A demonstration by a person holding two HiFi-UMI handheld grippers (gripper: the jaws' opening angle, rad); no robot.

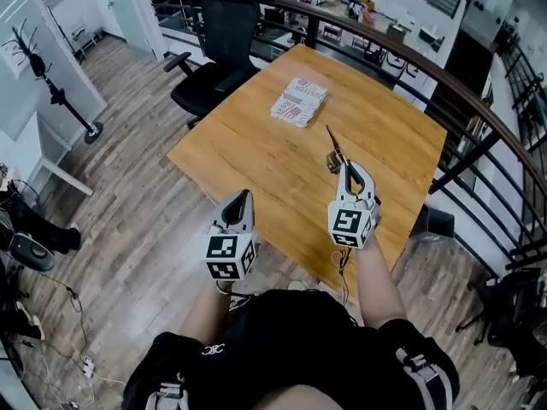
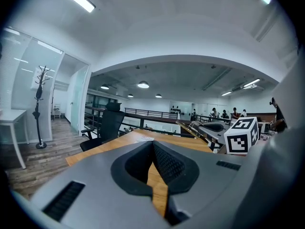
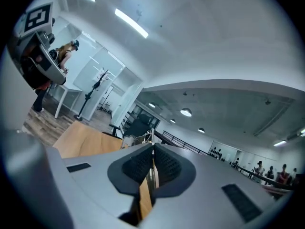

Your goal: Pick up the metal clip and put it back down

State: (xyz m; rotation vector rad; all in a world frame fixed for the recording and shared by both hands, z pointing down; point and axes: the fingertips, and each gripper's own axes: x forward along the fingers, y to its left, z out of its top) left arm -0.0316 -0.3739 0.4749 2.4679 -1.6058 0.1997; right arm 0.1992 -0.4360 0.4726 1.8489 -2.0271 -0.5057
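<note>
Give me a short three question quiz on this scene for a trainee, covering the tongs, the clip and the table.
1. True or false: the right tongs grip the metal clip.
2. What lies on the table, far from the person? A a mug, B a printed packet, C scissors.
3. Fill in: the left tongs hold ___.
Key: 1 true; 2 B; 3 nothing.

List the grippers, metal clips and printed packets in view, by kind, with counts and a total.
Grippers: 2 (left gripper, right gripper)
Metal clip: 1
Printed packet: 1
Total: 4
</note>
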